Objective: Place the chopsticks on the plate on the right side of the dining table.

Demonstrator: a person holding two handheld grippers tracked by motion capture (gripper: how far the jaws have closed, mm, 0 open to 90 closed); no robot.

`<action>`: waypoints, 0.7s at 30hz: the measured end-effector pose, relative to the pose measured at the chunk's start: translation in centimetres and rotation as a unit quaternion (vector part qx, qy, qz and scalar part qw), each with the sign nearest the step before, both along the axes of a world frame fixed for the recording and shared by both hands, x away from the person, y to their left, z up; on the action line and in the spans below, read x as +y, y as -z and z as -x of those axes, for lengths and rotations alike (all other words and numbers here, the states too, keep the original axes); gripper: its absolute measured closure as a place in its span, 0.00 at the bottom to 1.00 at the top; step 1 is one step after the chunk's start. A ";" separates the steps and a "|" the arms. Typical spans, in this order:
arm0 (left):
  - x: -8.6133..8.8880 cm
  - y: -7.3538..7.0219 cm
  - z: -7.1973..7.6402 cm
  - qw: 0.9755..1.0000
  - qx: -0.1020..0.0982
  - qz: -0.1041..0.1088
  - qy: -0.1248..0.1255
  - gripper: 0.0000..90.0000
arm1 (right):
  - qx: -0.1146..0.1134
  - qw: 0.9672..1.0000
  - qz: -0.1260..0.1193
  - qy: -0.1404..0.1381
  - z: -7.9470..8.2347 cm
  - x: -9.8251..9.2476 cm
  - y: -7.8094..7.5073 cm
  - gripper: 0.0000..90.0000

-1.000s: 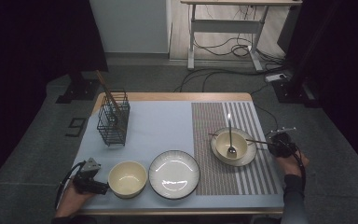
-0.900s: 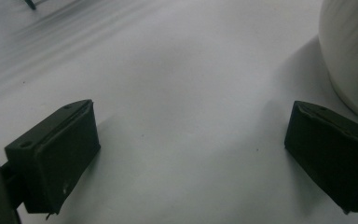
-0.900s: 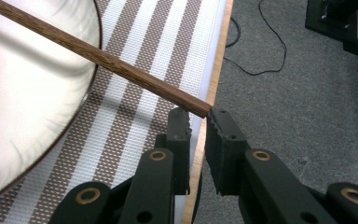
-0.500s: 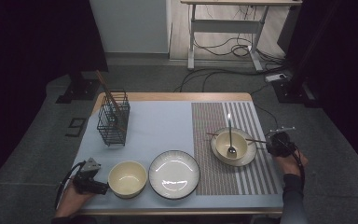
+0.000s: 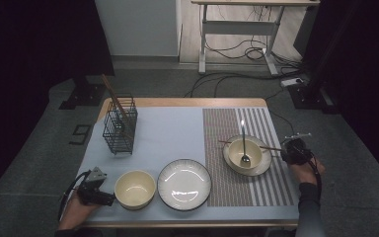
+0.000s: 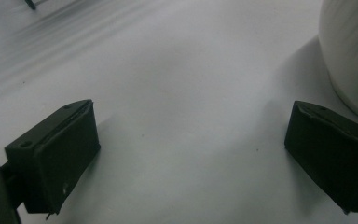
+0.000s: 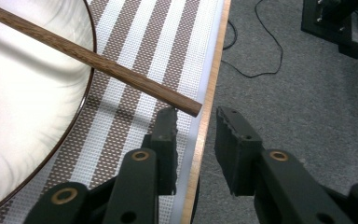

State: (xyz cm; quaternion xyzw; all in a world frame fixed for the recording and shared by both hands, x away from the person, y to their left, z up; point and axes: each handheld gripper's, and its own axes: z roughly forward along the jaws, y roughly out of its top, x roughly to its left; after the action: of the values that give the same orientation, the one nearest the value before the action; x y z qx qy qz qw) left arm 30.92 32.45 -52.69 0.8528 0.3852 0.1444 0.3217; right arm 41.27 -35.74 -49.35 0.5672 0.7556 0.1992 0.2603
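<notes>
At the table's right edge, the right gripper (image 7: 196, 123) was seen w/ jaws just parted, nothing clamped, the chopstick (image 7: 88, 58) lying across the bowl (image 5: 245, 153), its long axis running away from the jaws, tip just ahead.
</notes>
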 end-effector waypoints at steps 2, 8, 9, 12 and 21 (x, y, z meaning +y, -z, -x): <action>0.0 0.0 0.0 1.000 0.000 0.000 0.000 0.03 | -0.001 1.000 0.002 0.001 -0.1 0.0 0.0 0.74; 0.0 0.0 0.0 1.000 0.000 0.000 0.000 0.03 | -0.001 1.000 0.005 0.006 -0.6 0.2 0.0 0.75; 0.0 0.0 0.0 1.000 0.000 0.000 0.000 0.03 | -0.001 1.000 0.006 0.006 -0.7 0.2 0.0 0.75; 0.0 0.0 0.0 1.000 0.000 0.000 0.000 0.03 | -0.001 1.000 0.006 0.007 -1.0 0.2 0.0 0.76; 0.0 0.0 0.0 1.000 0.000 0.000 0.000 0.03 | 0.005 1.000 0.003 -0.002 -1.9 0.8 0.1 0.86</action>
State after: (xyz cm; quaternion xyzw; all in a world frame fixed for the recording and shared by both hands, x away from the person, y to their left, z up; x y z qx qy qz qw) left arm 30.92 32.45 -52.70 0.8528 0.3852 0.1443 0.3217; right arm 43.13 -34.95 -49.47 0.5654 0.7588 0.1946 0.2581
